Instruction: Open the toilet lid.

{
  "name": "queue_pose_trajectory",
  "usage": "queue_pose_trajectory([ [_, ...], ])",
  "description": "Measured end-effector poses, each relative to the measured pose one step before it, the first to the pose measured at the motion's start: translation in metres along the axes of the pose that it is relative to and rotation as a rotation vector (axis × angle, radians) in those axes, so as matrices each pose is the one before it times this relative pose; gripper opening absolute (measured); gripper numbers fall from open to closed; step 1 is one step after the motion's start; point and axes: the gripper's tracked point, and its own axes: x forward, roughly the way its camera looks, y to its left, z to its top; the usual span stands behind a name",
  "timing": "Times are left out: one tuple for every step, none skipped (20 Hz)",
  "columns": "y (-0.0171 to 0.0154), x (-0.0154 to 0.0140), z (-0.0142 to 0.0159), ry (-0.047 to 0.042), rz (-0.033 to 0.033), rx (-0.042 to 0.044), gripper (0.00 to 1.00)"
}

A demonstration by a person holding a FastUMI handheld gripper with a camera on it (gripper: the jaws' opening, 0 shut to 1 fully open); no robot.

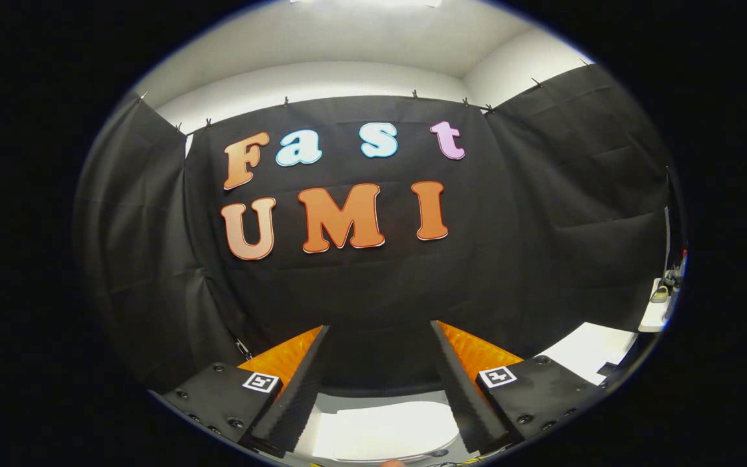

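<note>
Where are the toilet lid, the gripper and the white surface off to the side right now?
toilet lid (390, 428): gripper view, its flat white top, low between the fingers.
gripper (380, 337): gripper view, the open gap between its fingertips.
white surface (591, 350): gripper view, its bare top.

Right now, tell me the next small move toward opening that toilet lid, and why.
Probably tip down and lower toward the white toilet lid. The gripper is open, holding nothing, aimed mostly at the black cloth wall, with the lid low between its fingers.

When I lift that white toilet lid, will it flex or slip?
The toilet lid looks like smooth moulded plastic, so probably stiff but slippery. The gripper hangs above it, jaws open; its ridged pads should help grip.
</note>
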Motion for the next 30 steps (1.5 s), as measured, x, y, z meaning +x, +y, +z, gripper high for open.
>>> queue_pose_trajectory([
  [-0.00034,0.00156,0.00111,-0.00047,0.00007,0.00256,0.96],
  [-0.00022,-0.00011,-0.00046,-0.00024,-0.0009,0.0021,0.96],
  [0.00017,0.00088,-0.00085,0.00119,0.00048,-0.00033,0.96],
  [0.00065,0.0004,-0.00174,0.00165,0.001,-0.00214,0.96],
  [0.00012,0.0007,-0.00325,0.00233,0.00156,-0.00277,0.96],
  [0.0004,-0.00031,-0.00257,0.0018,0.00277,-0.00183,0.96],
  [0.0003,-0.0001,-0.00353,0.00094,0.00282,0.00093,0.96],
  [0.00053,0.00179,-0.00375,0.00141,0.00467,0.00342,0.96],
  [0.00041,0.00025,-0.00512,0.0018,0.00678,0.00451,0.96],
  [0.00016,0.00142,-0.00467,0.00003,0.0062,0.00366,0.96],
  [0.00011,0.00106,-0.00476,-0.00227,0.00527,0.00096,0.96],
  [-0.00164,-0.00011,-0.00489,-0.00308,0.00293,-0.00086,0.96],
  [-0.00108,0.00083,-0.00614,-0.00158,0.0024,-0.00205,0.96],
  [-0.00174,0.00065,-0.00788,0.00252,0.00376,-0.00194,0.96],
  [-0.00099,0.00076,-0.00839,0.0038,0.00418,-0.00006,0.96],
  [-0.00082,-0.00062,-0.00836,0.00364,0.00466,0.00079,0.96],
  [-0.00189,0.00055,-0.00979,0.00444,0.00323,0.00067,0.96],
  [-0.00128,0.00131,-0.01059,0.00708,0.00391,-0.00003,0.96],
  [-0.00102,0.00174,-0.01259,0.00906,0.00518,0.00207,0.96],
  [-0.00227,0.00239,-0.01295,0.01093,0.00197,0.0042,0.96],
  [-0.00312,0.00151,-0.01507,0.01138,0.00274,0.00273,0.96],
  [-0.00268,0.00123,-0.01473,0.01059,0.00127,0.00125,0.97],
  [-0.00387,0.00201,-0.01594,0.00821,0.00182,0.00023,0.97],
  [-0.0056,0.00148,-0.01607,0.00971,-0.00205,-0.00351,0.97],
  [-0.00766,0.00314,-0.01734,0.01333,-0.0059,-0.0078,0.97],
  [-0.00738,0.00314,-0.01826,0.01677,-0.006,-0.00174,0.97],
  [-0.00871,0.00296,-0.01972,0.02166,-0.00319,0.00969,0.97],
  [-0.00881,0.00227,-0.01862,0.0238,0.00491,0.01985,0.97],
  [-0.00975,0.00244,-0.01898,0.02022,0.00234,0.0352,0.97],
  [-0.00951,0.00592,-0.01437,0.01793,0.00142,0.03764,0.97],
])
